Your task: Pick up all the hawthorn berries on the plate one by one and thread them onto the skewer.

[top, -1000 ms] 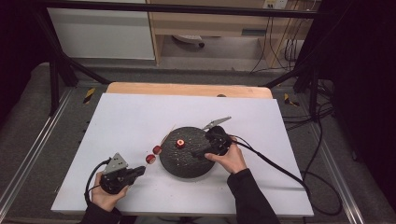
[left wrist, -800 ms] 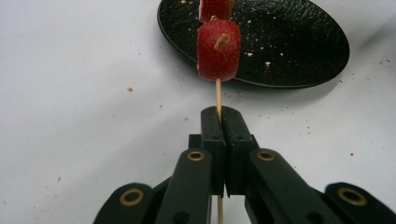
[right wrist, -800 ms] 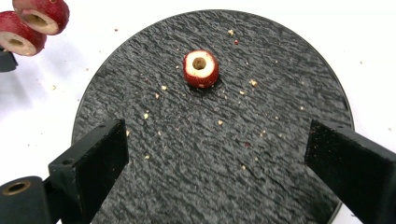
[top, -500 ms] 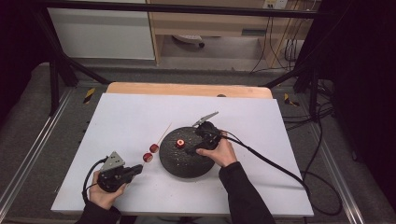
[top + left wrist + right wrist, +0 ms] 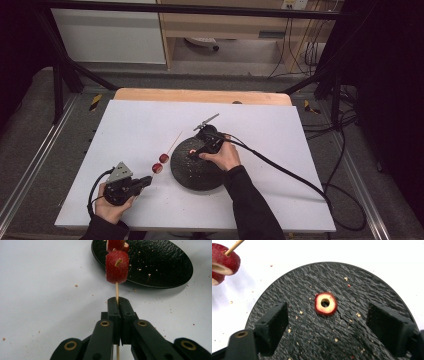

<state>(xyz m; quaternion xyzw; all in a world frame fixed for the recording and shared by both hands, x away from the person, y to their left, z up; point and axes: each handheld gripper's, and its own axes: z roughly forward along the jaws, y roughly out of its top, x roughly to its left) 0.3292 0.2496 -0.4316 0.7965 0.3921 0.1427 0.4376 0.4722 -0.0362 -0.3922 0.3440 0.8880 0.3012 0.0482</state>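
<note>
Lab: black frame (image 5: 65,75), floor cables (image 5: 305,55).

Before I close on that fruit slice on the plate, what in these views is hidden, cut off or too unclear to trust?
- Skewer: left gripper view, its lower end is hidden between the shut jaws of the left gripper; its far tip is cut off by the top edge.
- Second fruit piece: left gripper view, cropped at the top edge.
- Fruit slice on the black plate: high view, too small to judge; the right gripper partly covers it.

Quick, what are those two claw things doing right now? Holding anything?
Left gripper: shut on the skewer with fruit pieces.
Right gripper: open, jaws just closing in, holding nothing, above the fruit ring on the black plate.
</note>
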